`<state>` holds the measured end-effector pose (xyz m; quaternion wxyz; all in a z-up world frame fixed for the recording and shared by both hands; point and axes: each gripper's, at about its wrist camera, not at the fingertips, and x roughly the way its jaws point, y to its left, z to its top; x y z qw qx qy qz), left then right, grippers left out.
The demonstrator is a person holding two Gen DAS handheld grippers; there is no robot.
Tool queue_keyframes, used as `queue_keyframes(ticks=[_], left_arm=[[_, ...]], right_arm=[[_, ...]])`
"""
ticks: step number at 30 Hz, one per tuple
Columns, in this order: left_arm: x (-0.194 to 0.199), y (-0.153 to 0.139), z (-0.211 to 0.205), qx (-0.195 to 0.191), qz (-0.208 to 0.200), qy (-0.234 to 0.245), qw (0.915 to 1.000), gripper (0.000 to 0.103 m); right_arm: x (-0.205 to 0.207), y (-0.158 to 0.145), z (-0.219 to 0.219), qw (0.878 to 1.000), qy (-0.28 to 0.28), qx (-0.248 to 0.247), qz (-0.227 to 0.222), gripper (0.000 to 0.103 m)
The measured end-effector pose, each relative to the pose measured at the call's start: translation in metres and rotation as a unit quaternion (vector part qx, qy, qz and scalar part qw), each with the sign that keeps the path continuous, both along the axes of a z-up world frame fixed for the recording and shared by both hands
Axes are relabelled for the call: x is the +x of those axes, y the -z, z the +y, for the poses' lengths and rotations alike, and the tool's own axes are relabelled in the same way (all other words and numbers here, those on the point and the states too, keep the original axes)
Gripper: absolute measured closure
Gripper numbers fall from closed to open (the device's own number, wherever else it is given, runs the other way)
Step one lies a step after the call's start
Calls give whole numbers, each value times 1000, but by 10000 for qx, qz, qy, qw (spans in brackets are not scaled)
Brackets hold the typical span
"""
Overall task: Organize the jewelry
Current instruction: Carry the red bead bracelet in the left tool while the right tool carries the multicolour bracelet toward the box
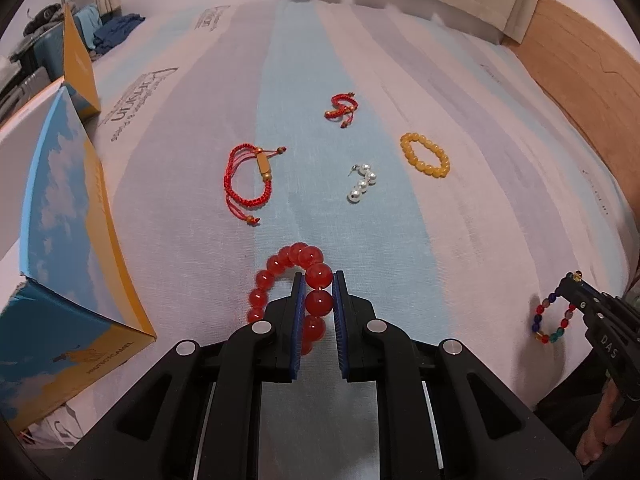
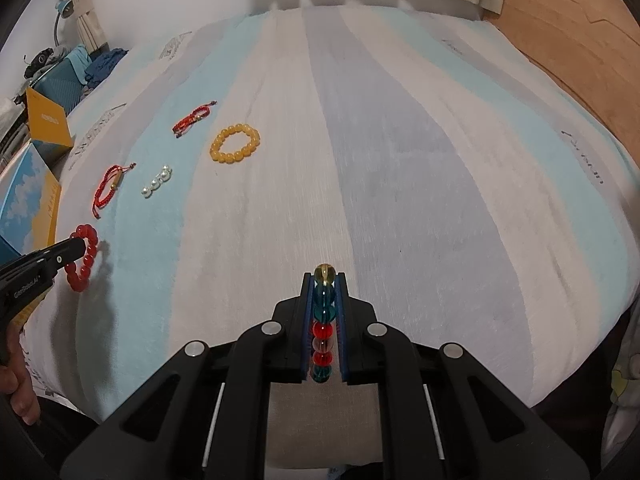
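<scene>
Left wrist view: left claw clamped on the red bead bracelet, its loop hanging to the left above the striped bed. Right claw closed on the multicolour bead bracelet, beads lined between the pads. Lying loose on the bed: yellow bead bracelet, pearl earrings, two red cord bracelets. Blue-and-yellow box sits at left.

Sheet print — too blurred to read.
</scene>
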<state>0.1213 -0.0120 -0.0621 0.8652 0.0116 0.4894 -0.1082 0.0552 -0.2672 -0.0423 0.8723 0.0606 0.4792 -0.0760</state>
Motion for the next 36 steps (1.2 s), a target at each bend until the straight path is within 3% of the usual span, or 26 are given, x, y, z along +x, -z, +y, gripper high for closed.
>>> queue_keyframes(ticks=[20,36], left_arm=[[-2,-37,-3,-309,-182,-18,9994,91],[13,-66,0,-410,-392,-36,9984,91]], right_arm=[[6,-34,2,9994,126,17,-324,94],[35,-57,12,9988,105,87,-472,94]])
